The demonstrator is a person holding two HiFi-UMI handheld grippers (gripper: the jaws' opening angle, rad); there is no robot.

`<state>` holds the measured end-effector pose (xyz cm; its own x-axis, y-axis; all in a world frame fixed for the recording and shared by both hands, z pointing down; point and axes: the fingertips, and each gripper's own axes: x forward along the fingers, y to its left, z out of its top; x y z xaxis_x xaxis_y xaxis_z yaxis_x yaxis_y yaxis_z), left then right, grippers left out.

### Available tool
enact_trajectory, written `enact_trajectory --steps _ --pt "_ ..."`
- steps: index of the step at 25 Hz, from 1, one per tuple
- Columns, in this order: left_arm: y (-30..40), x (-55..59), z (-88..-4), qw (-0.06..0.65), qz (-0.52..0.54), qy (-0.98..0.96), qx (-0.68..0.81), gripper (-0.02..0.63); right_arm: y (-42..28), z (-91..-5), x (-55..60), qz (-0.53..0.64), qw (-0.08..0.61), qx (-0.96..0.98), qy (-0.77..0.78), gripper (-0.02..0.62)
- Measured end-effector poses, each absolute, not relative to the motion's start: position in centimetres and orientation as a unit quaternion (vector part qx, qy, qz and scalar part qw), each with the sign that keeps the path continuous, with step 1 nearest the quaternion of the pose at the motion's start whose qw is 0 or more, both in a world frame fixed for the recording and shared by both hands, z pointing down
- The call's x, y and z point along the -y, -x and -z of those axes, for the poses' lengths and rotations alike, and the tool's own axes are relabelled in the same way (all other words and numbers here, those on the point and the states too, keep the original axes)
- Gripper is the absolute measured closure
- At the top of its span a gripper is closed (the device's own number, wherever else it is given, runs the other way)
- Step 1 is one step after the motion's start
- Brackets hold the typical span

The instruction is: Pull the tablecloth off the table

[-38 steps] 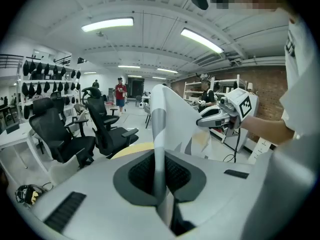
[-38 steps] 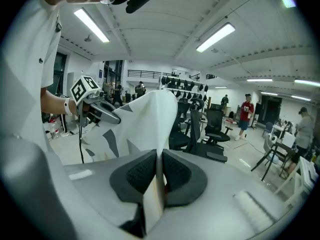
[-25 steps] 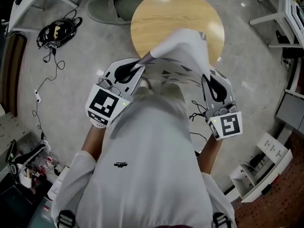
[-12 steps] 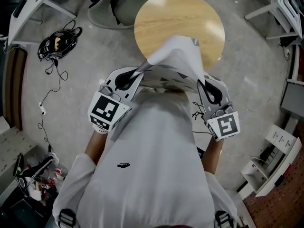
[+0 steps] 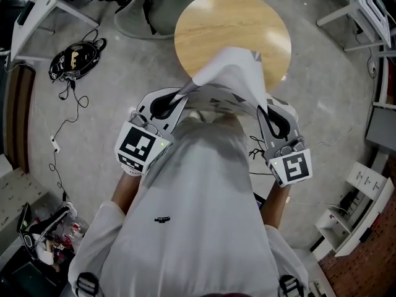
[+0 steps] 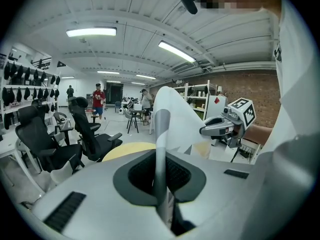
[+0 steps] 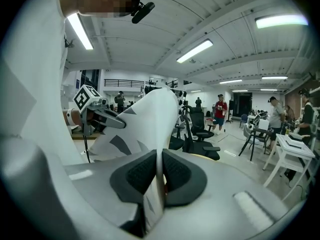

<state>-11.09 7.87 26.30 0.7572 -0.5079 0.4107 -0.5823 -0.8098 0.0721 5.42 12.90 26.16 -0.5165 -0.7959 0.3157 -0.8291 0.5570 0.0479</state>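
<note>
The white tablecloth (image 5: 232,79) with grey triangle print hangs lifted between both grippers, its far end still lying on the round wooden table (image 5: 229,23). My left gripper (image 5: 184,93) is shut on the cloth's left edge (image 6: 161,134). My right gripper (image 5: 263,109) is shut on the right edge (image 7: 159,184). Both are held close to the person's chest, just short of the table's near rim. In the left gripper view the cloth (image 6: 175,119) rises ahead with the right gripper (image 6: 227,126) beyond it. In the right gripper view the cloth (image 7: 145,119) billows toward the left gripper (image 7: 97,115).
A black bundle of cables (image 5: 74,47) lies on the floor at left. White furniture legs (image 5: 356,5) stand at the upper right and a white shelf unit (image 5: 356,209) at the lower right. Black office chairs (image 6: 80,134) and distant people (image 6: 98,100) fill the room.
Between one second ago and now the cloth was drawn a little nearer, baring more of the wooden tabletop. Both grippers kept their hold and barely shifted over the last half second.
</note>
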Motion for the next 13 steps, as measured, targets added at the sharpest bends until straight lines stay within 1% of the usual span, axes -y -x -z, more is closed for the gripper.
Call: enact_trajectory --steps 3,9,13 --pt "10.9 -7.8 -25.9 0.096 -0.186 -0.933 0.293 0.589 -5.7 -25.7 -12.9 -0.05 0.15 0.868 -0.47 0.554" --pt "10.8 -8.2 -25.3 0.116 -0.163 -0.937 0.286 0.592 -5.2 -24.8 -13.0 -0.05 0.136 0.87 -0.47 0.554" --pt "10.8 -7.8 -25.4 0.111 -0.163 -0.938 0.287 0.594 -5.1 -24.7 -12.6 -0.052 0.126 0.87 -0.474 0.554"
